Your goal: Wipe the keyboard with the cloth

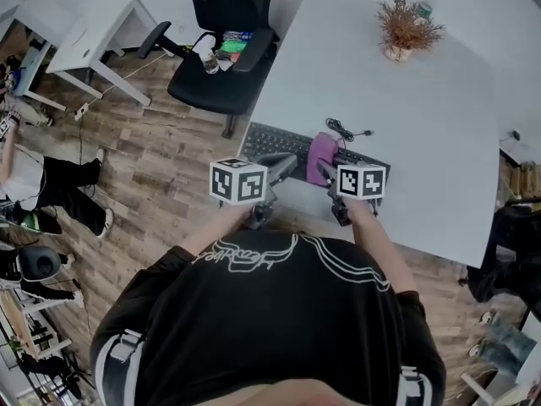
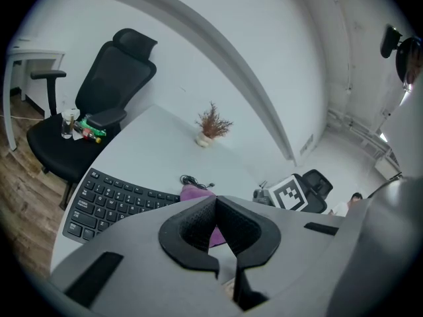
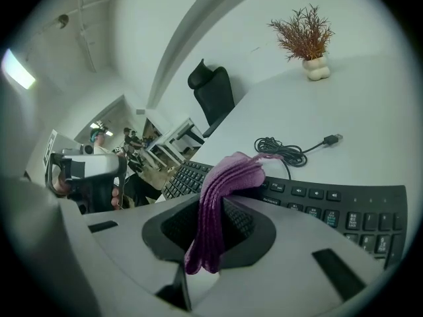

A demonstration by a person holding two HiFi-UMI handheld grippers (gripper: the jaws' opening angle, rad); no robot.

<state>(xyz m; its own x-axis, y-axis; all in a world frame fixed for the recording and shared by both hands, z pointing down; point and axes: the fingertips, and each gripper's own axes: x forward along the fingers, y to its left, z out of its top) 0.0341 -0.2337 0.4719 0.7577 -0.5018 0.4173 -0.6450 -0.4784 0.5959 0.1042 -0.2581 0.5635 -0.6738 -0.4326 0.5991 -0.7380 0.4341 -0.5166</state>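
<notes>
The right gripper [image 3: 219, 197] was clamped on a folded purple cloth [image 3: 228, 177], which draped across its jaws at centre frame, over the middle of the black keyboard [image 3: 334, 207]. The left gripper [image 2: 214, 202] had its jaws pressed together with nothing between them, at the keyboard's near edge, left of the cloth in the head view. The keyboard lay along the lower edge of the white table [image 1: 423, 142]. A coiled cable [image 1: 341, 129] sat just behind it. A dried plant [image 1: 406, 25] stood at upper right and a black office chair [image 1: 221, 41] at top centre.
</notes>
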